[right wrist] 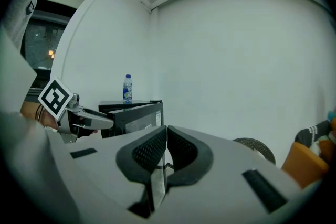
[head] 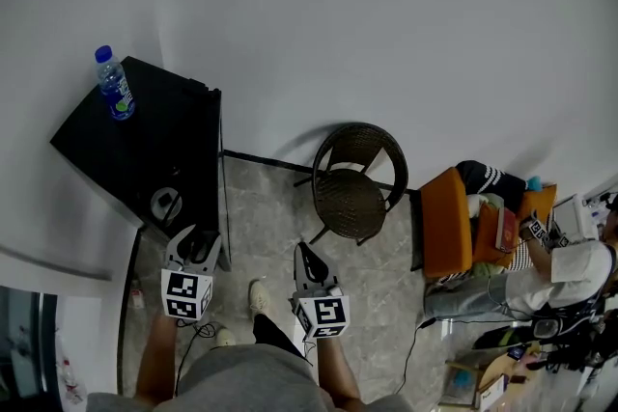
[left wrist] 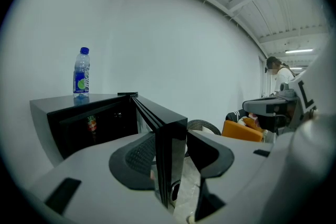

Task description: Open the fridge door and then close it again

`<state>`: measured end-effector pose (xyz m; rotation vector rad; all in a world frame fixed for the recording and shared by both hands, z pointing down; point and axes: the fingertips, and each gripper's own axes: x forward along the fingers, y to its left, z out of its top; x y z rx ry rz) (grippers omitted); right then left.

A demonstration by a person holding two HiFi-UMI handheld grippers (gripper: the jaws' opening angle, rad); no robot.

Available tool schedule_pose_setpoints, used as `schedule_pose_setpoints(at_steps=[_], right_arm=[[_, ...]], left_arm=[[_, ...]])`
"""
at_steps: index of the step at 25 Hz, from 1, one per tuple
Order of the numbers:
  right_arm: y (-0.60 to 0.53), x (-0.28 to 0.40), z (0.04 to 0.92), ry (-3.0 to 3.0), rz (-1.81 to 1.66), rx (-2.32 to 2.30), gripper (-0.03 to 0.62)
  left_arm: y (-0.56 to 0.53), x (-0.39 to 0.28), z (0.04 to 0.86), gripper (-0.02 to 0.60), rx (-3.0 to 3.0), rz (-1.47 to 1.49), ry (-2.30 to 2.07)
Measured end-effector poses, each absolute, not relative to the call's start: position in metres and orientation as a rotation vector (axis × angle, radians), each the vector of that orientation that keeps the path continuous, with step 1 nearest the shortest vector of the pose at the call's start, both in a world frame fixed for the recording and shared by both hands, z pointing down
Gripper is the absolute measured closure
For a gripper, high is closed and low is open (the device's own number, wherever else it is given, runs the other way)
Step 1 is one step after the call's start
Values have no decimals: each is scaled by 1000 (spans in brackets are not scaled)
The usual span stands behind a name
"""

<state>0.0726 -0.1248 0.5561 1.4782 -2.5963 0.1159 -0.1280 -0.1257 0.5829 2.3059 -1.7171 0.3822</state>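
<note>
The black fridge (head: 145,145) stands against the white wall (head: 386,14), its door (left wrist: 167,136) open. The left claw (head: 196,244) straddles the door's edge, jaws spread. The right claw (head: 305,258) hangs nearby, pressed together and empty. 1 water bottle (head: 114,84) stands on top of the fridge.
</note>
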Motion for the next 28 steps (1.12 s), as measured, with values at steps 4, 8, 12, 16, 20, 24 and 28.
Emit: schedule_pose_setpoints(at_steps=[4, 8, 12, 16, 20, 24, 28], right_arm=[[-123, 78, 557, -2583, 117, 1496, 569], [-124, 84, 557, -2570, 116, 1519, 569], [-124, 88, 558, -2554, 117, 1536, 569], [-123, 90, 558, -2544, 118, 1551, 569], [-124, 94, 559, -2533, 122, 1565, 569], [-124, 101, 559, -2520, 125, 1578, 569], [-126, 106, 559, -2512, 131, 1593, 569]], left_arm=[[-126, -119, 583, 394, 2333, 376, -1691], [-129, -110, 583, 399, 2354, 373, -1672], [-133, -102, 584, 402, 2370, 356, -1654], [-137, -93, 586, 400, 2392, 365, -1600], [-141, -85, 587, 400, 2405, 366, -1580], [-144, -78, 586, 402, 2415, 356, -1566], [-148, -71, 587, 402, 2433, 363, -1546]])
